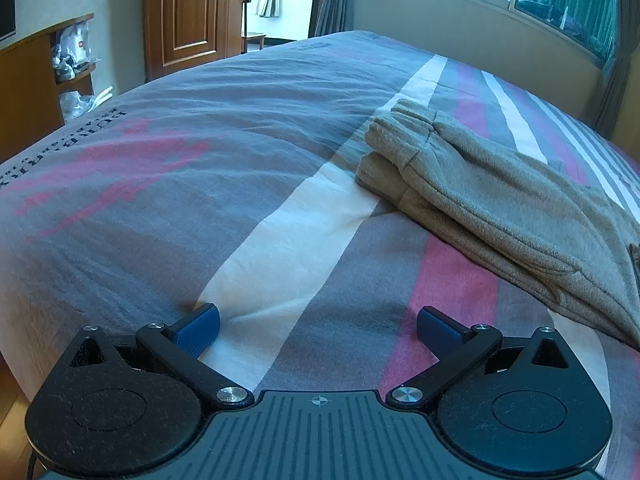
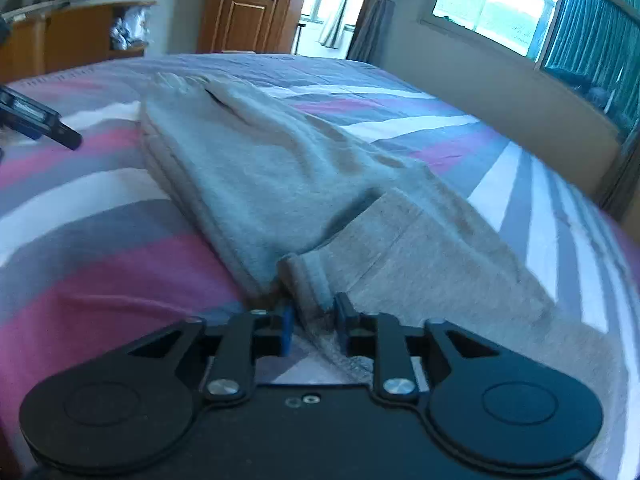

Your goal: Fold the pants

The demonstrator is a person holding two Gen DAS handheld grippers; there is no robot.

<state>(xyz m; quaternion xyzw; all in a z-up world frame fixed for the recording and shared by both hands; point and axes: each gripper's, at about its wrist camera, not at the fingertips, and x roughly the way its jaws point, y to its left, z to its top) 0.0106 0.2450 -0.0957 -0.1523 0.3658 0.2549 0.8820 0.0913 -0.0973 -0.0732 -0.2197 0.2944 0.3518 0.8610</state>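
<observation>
The pants (image 1: 500,200) are showing as soft, fuzzy fleece cloth, matt throughout. The bed cover (image 1: 200,184) is lying as finely wrinkled woven cloth. The left tongs (image 1: 318,328) are looking like matt black plastic with ribbed blue pads (image 1: 198,330) and shiny metal rivets (image 1: 231,395). The door (image 1: 188,20) is gleaming as varnished wood.

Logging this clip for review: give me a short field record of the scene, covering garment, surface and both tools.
garment: grey fleece pants, folded lengthwise, lying flat
surface: striped grey, pink and white bedcover
left tool: open, empty, over bare bedcover beside the pants
right tool: jaws narrow, around a pants edge; grip unclear
background: brown wooden door
</observation>
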